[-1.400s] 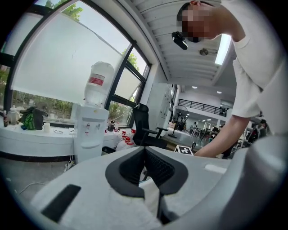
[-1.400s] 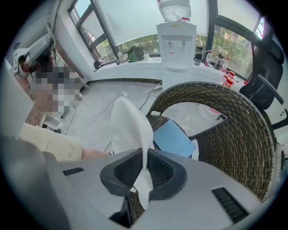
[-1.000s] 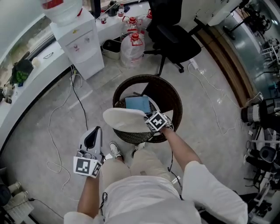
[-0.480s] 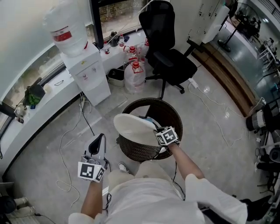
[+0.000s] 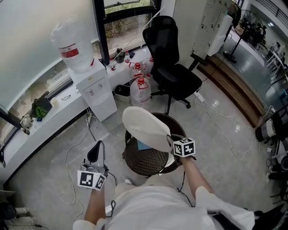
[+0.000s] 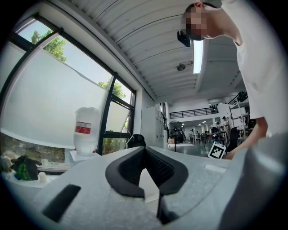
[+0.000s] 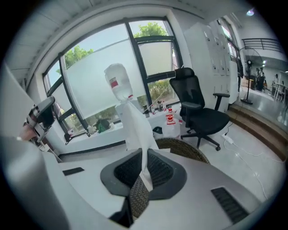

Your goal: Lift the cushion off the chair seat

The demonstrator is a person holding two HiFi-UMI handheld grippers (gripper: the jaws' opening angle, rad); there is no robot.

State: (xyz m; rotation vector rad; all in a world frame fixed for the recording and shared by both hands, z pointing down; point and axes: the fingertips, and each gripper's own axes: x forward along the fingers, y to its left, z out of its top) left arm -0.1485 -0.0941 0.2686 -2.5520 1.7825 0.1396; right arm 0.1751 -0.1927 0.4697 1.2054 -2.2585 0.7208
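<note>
Grey floor (image 5: 40, 152) fills most of the head view, and a window (image 5: 128, 6) runs along the top. At the left stands a water dispenser (image 5: 92, 90), with a loose cable (image 5: 67, 155) lying below it. Next comes the left gripper (image 5: 95, 150), held out beside the person's leg. Its jaws are closed together with nothing in them (its own view shows only the two dark pads meeting). In the middle is the round wicker chair (image 5: 148, 161). The cushion (image 5: 146, 128) no longer rests on the chair's front rim as it did a second ago. It now hangs tilted above the seat, clearly higher, and a blue thing (image 5: 143, 145) in the seat shows partly under it. The right gripper (image 5: 172, 140) is clenched on the cushion's near edge, and in its own view the white fabric rises from between the pads. I judge the lift nearly finished, because only the held edge is low over the rim. The cushion's far edge points toward the bottles (image 5: 140, 87) and the office chair (image 5: 173, 67), which are near, so there is little room on that side. To the right the floor is open, with only one thin cable across it.
</note>
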